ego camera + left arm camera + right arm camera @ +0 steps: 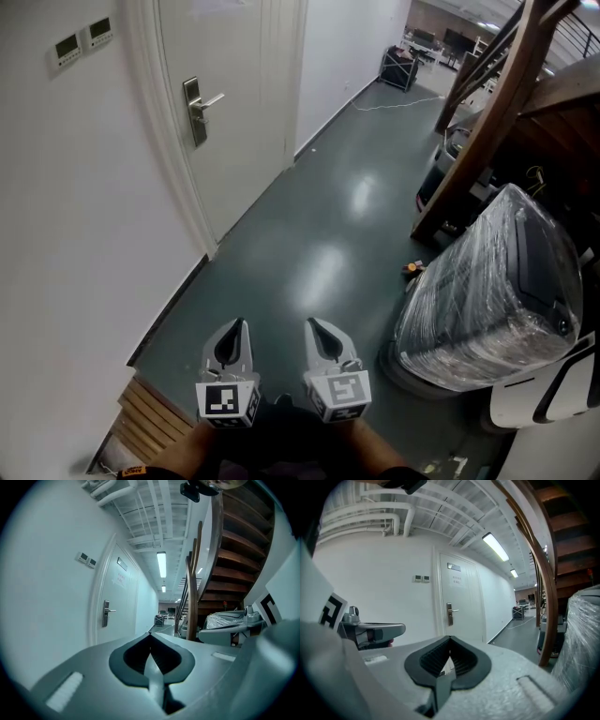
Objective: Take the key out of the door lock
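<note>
Low over the dark floor (309,234), side by side: left tool (234,330) and right tool (319,333), each pressed together, nothing pinched. Door lock (196,112) with lever handle (212,99) on the white door (244,84), close to the door's frame-side edge, well apart from both tools. At the lock, key too small to make out. Film-wrapped bulky object (487,291) on the floor at right, beside the wooden staircase (497,103).

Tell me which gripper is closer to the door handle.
Left, narrowly. The left gripper sits closer to the wall, well short of the door handle. The right gripper is beside it, farther from the wall and equally far back.
</note>
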`<state>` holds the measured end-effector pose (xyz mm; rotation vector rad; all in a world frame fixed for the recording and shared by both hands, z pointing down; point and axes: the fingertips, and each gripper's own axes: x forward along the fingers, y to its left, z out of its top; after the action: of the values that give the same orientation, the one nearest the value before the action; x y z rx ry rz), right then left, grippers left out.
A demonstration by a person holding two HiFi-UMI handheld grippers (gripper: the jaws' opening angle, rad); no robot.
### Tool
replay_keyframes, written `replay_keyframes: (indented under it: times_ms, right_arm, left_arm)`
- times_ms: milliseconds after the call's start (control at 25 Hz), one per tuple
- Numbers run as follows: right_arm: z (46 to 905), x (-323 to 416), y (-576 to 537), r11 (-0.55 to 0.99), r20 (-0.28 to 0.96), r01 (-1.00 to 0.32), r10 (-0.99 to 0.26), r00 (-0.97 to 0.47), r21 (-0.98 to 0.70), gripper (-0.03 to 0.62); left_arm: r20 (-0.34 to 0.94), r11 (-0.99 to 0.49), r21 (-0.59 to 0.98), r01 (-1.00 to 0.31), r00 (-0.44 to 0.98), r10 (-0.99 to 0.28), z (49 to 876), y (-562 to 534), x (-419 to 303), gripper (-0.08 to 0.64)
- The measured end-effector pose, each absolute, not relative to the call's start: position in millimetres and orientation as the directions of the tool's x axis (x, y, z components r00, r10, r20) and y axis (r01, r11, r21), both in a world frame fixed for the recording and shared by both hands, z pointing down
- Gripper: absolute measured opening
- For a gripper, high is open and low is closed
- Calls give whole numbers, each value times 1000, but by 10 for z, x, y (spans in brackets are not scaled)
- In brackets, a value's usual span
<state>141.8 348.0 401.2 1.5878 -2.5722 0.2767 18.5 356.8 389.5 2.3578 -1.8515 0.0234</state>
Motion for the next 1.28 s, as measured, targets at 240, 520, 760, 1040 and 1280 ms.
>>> replay_keyframes:
  times_ms: [240, 520, 760, 1040, 1280]
  right_arm:
    - [4077, 1396, 3361, 444, 175, -891, -874, -453, -90, -8]
    - [4111, 1312, 2985, 446, 200, -893, -871, -448, -57, -8]
    - [4114, 1252, 2456, 436, 214, -899, -876, -432, -31, -8]
    - [4153, 977, 1561, 419, 234, -906, -877, -420, -57, -8]
    - [3993, 622, 738, 422, 249, -905, -873, -420, -44, -8]
  left_arm:
    - [135, -221, 98, -970, 232, -963, 3943, 3447, 154, 18]
    - [143, -251, 115, -961, 266, -953, 4029, 3047, 162, 18]
    - [141, -274, 139, -952, 293, -946, 4059, 2447, 158, 18]
    - [160, -266, 161, -950, 291, -943, 4118, 1539, -222, 18]
    - [124, -294, 186, -938, 319, -940, 4000, 724, -505, 18]
